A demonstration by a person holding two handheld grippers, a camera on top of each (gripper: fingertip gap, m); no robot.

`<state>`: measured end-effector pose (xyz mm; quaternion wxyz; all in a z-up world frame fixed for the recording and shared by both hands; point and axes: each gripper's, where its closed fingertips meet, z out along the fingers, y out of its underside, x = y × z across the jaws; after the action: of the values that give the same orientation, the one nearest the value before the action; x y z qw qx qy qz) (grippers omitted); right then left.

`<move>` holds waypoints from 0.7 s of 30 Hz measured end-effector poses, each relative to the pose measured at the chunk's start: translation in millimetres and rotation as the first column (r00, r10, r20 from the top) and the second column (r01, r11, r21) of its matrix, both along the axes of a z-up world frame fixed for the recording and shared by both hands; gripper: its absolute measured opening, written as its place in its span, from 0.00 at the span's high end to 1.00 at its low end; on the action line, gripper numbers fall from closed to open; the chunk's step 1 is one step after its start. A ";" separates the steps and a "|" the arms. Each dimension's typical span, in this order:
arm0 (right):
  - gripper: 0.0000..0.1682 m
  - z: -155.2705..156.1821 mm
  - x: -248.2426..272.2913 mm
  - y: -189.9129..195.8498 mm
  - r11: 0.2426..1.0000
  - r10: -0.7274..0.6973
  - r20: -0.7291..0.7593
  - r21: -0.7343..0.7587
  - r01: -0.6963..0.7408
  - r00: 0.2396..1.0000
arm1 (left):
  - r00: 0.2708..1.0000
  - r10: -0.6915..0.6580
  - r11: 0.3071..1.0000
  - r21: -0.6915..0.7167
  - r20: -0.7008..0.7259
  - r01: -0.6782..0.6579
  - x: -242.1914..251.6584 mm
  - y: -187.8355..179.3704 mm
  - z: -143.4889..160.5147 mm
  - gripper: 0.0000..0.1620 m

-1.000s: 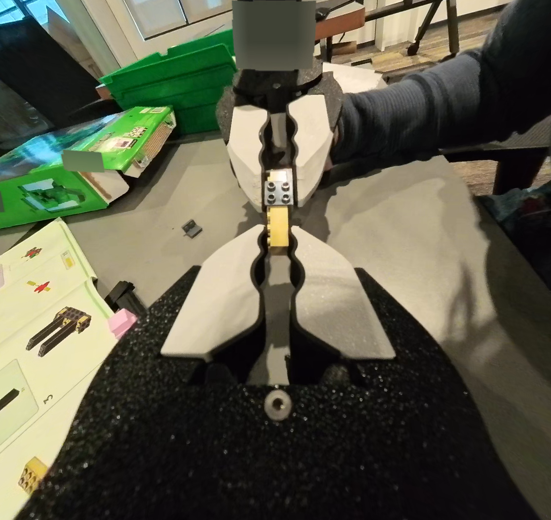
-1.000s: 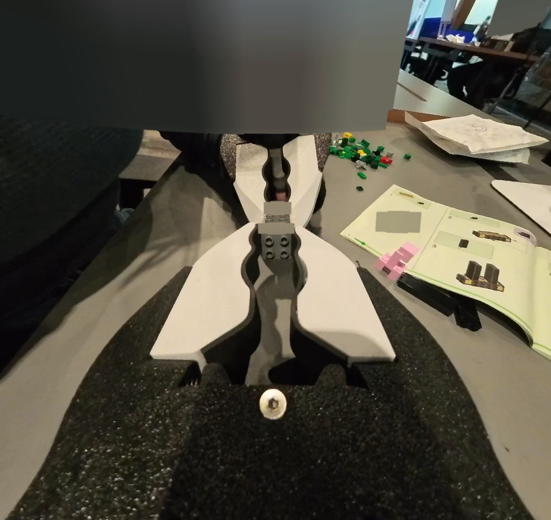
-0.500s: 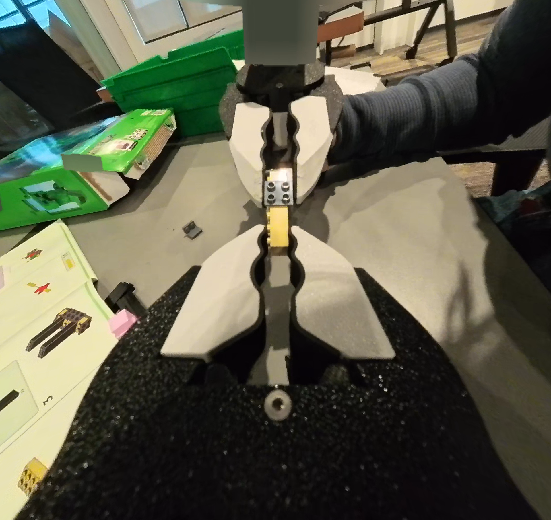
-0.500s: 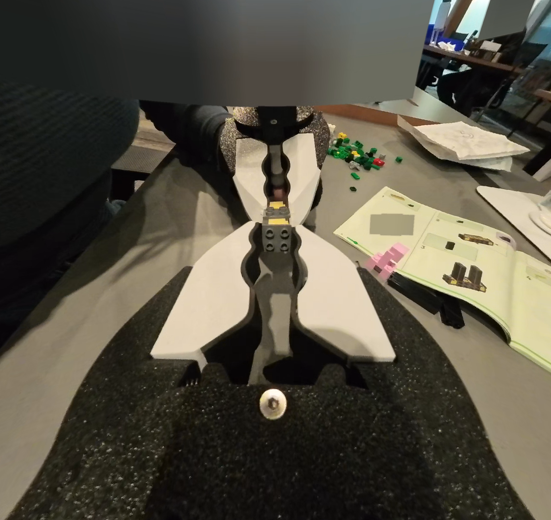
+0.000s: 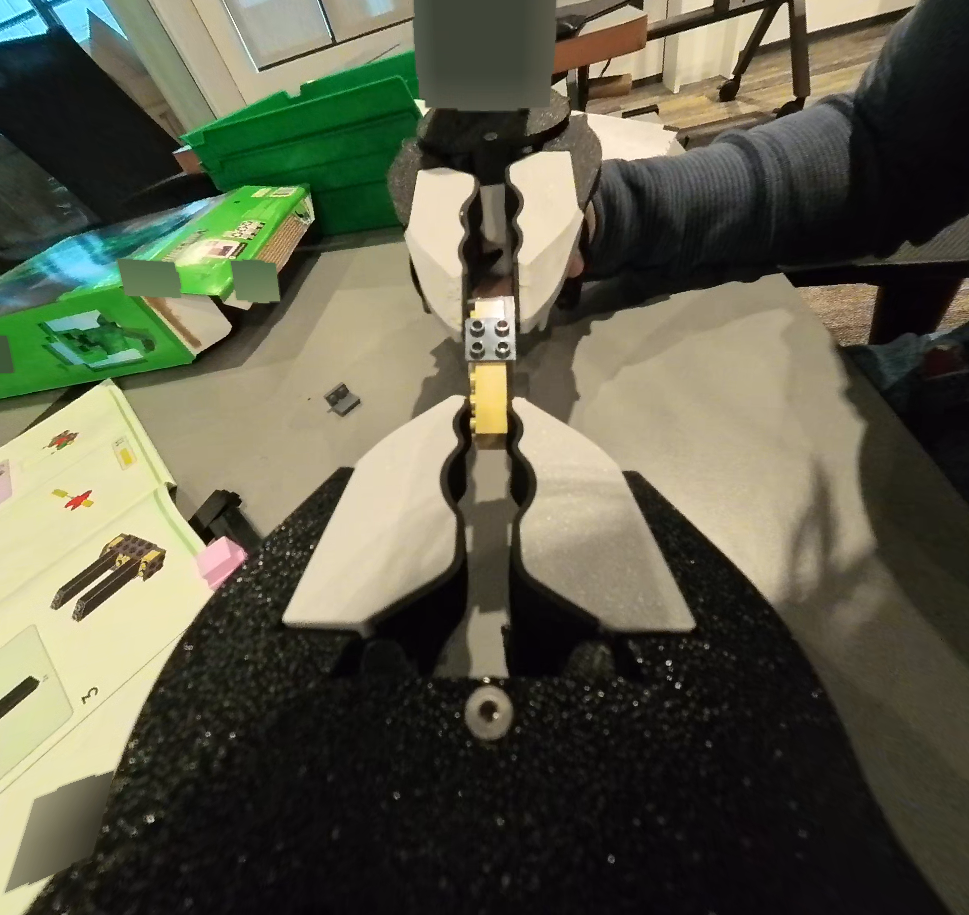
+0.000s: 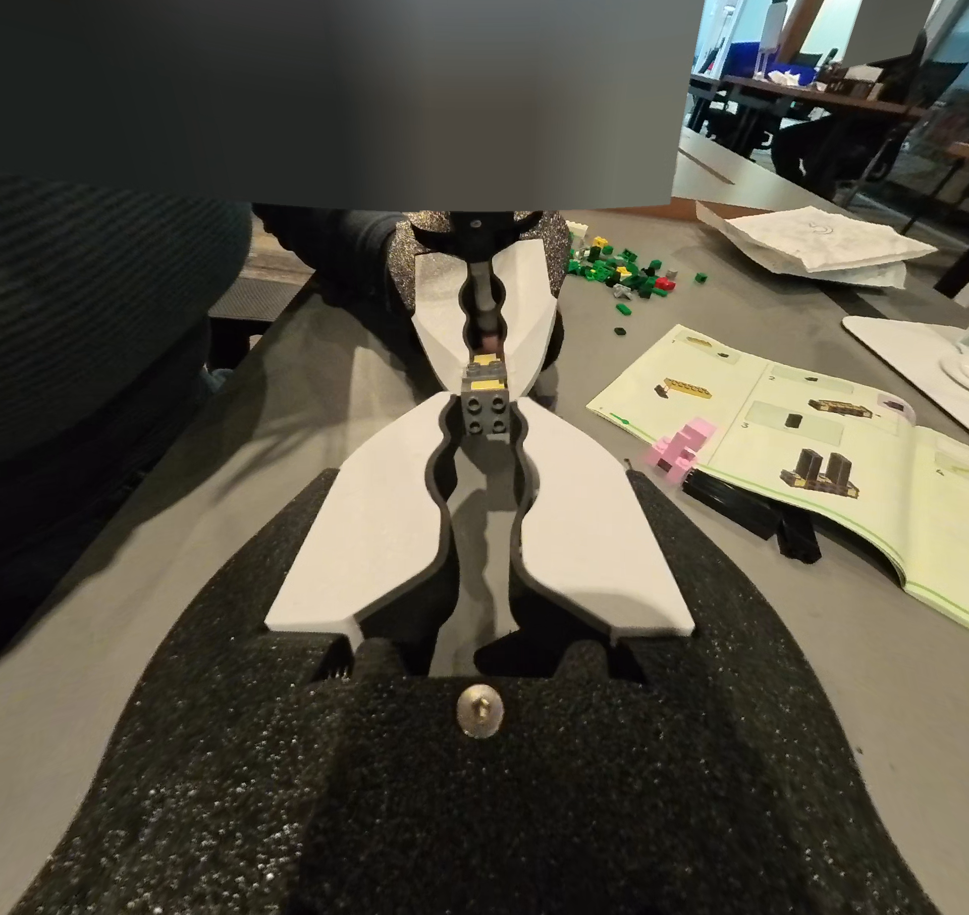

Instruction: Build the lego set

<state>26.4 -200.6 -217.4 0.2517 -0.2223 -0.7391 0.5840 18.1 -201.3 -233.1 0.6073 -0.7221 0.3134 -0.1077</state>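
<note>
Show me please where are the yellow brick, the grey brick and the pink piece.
yellow brick [image 5: 490,407]: left wrist view, on its top face.
grey brick [image 6: 485,413]: right wrist view, between its four studs.
pink piece [image 6: 681,443]: right wrist view, on its middle.

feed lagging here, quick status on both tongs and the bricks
Left tongs shut on yellow brick. Right tongs shut on grey brick. Bricks tip to tip above the table, apparently touching. Nothing between them.
</note>
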 end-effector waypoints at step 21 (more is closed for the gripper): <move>0.90 -11.4 -7.6 -7.6 0.996 -0.031 -0.007 0.082 0.031 0.999 | 0.999 0.019 1.000 -0.006 -0.048 -0.019 0.1 2.0 -5.9 0.93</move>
<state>18.8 -208.2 -228.8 0.2720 -0.2215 -0.7580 0.5499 18.2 -199.3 -239.0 0.5983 -0.7292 0.3208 -0.0855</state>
